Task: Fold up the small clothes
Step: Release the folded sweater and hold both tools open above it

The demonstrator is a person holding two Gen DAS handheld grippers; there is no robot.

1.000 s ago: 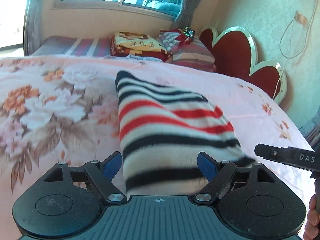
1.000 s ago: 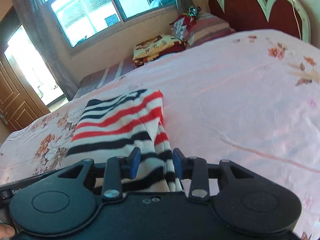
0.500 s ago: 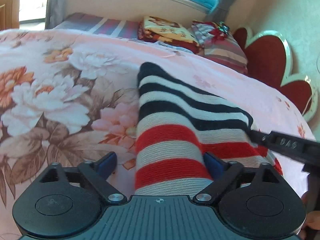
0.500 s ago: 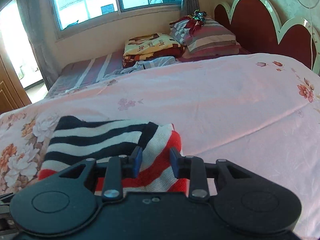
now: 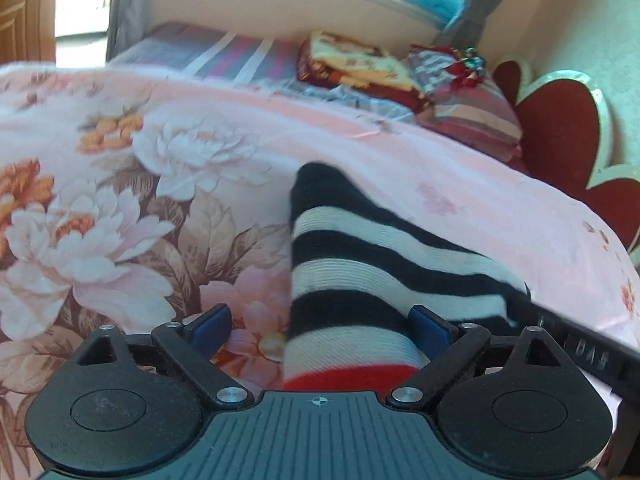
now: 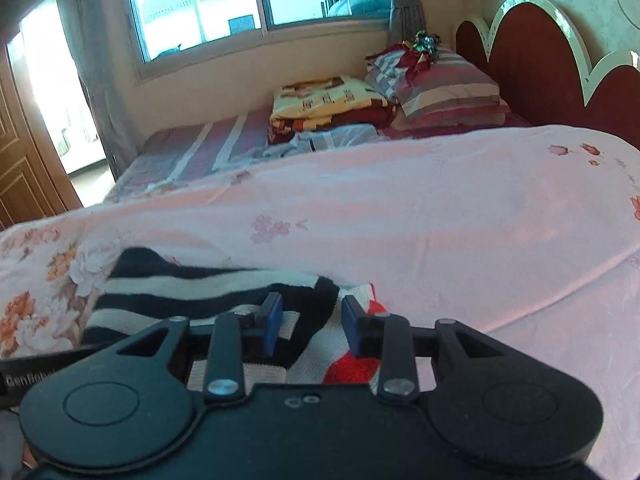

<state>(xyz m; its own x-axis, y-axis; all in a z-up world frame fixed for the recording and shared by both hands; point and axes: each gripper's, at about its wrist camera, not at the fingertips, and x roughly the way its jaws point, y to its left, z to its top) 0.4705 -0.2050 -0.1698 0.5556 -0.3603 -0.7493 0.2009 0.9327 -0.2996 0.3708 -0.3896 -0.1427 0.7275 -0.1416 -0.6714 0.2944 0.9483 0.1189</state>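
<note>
Two grippers sit over the striped knit garment (image 5: 360,280) on the floral bedspread (image 5: 120,208), fold laid down, release step underway I'd say. Left gripper (image 5: 320,326) is spread wide, cloth between the pads unpinched; right gripper (image 6: 308,320) is narrow and opening, cloth in the gap, grip unclear. Next: lift clear without dragging; only the right view shows the red corner.

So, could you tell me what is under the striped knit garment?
The striped knit garment lies on the pink floral bedspread. Whatever the cloth covers, folded layers included, cannot be seen.
</note>
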